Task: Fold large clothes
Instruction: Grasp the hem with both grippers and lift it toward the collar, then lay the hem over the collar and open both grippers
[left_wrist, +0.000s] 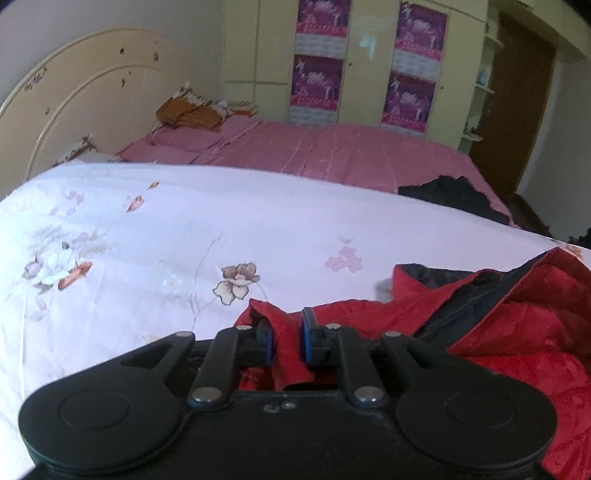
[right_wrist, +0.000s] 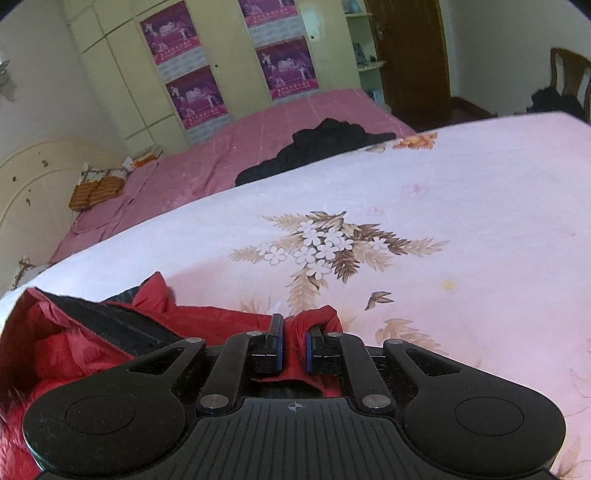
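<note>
1. The white floral sheet (left_wrist: 184, 229) covers the near bed and serves as the landmark here; beyond its far edge lies a pink bedspread (left_wrist: 332, 151), with a wardrobe (left_wrist: 369, 55) standing behind that.
2. The red jacket (left_wrist: 517, 314), puffy with a dark lining along its opening, lies on the near part of the floral sheet, bunched, not spread flat. In the right wrist view it sits at the lower left of the sheet (right_wrist: 92, 332).
3. A heap of black clothing (right_wrist: 325, 144) rests on the pink bedspread just past the floral sheet's far edge, well apart from the jacket.
4. The left claw (left_wrist: 287, 339) is pinching a fold of red fabric, its blue pads pressed into the cloth at the jacket's edge nearest the sheet's open middle.
5. The right claw (right_wrist: 293, 345) likewise grips a ridge of red fabric, at the jacket's edge beside the brown flower print (right_wrist: 325, 251).
6. Risks, as I judge them: the shell looks slick and padded, so a thin pinch may slip if the jacket is lifted or pulled quickly. Uneven pulling between the two claws could twist the garment and leave a crooked fold. Either pinch might also catch the sheet beneath and drag it along.
</note>
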